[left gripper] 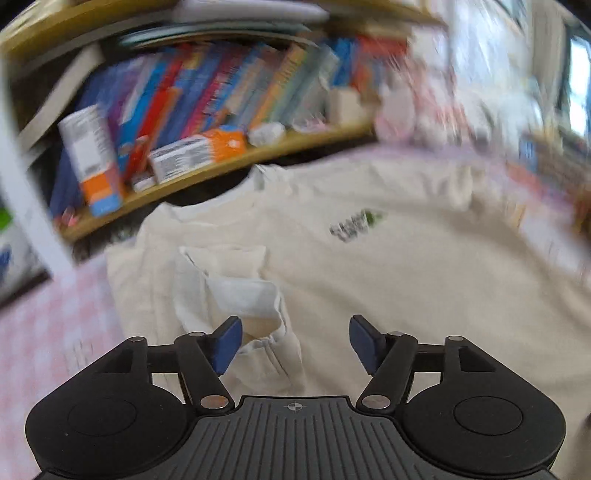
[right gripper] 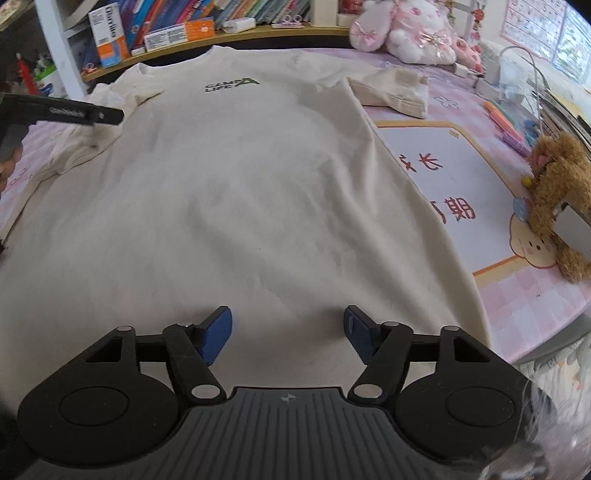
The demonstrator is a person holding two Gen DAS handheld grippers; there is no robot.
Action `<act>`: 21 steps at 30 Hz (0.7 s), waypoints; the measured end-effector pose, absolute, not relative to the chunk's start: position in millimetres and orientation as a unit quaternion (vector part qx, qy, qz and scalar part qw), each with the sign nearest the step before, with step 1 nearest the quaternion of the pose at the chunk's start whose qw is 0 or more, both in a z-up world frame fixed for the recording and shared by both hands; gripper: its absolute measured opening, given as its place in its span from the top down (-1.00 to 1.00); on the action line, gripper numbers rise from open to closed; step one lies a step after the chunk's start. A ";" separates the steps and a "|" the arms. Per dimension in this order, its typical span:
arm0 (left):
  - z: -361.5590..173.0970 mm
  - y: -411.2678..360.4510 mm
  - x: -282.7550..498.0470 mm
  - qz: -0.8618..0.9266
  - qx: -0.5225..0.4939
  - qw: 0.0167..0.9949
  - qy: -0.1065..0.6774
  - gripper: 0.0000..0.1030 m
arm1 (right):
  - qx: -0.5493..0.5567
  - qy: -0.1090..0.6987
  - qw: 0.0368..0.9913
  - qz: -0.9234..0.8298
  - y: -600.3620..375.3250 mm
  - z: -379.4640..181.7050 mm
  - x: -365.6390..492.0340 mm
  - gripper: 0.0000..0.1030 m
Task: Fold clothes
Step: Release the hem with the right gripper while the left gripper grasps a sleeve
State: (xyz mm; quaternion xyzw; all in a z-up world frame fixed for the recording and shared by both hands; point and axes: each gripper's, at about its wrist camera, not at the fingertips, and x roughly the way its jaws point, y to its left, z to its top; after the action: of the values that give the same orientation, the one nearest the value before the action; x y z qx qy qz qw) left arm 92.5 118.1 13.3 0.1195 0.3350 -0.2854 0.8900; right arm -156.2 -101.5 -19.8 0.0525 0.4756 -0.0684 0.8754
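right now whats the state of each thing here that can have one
t-shirt: spread flat, front up
left sleeve: folded in over the body
right sleeve: still spread out
left gripper: open, empty
right gripper: open, empty, over the hem

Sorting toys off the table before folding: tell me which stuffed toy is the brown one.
The brown teddy bear at the table's right edge, beside the white cartoon mat. The other plush toys, up by the bookshelf, are pink and white.
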 end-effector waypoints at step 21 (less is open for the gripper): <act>-4.5 150.2 200.9 -0.173 -0.085 0.881 0.432 0.96 | 0.005 0.468 0.883 0.015 -107.9 -24.0 -153.2 -0.57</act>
State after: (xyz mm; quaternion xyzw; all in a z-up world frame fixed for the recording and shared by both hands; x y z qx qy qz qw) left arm 200.9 150.2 -4.5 -0.0849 0.4316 -0.1731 0.8812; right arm -153.2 -107.9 -24.0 0.0049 0.4682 0.0151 0.8835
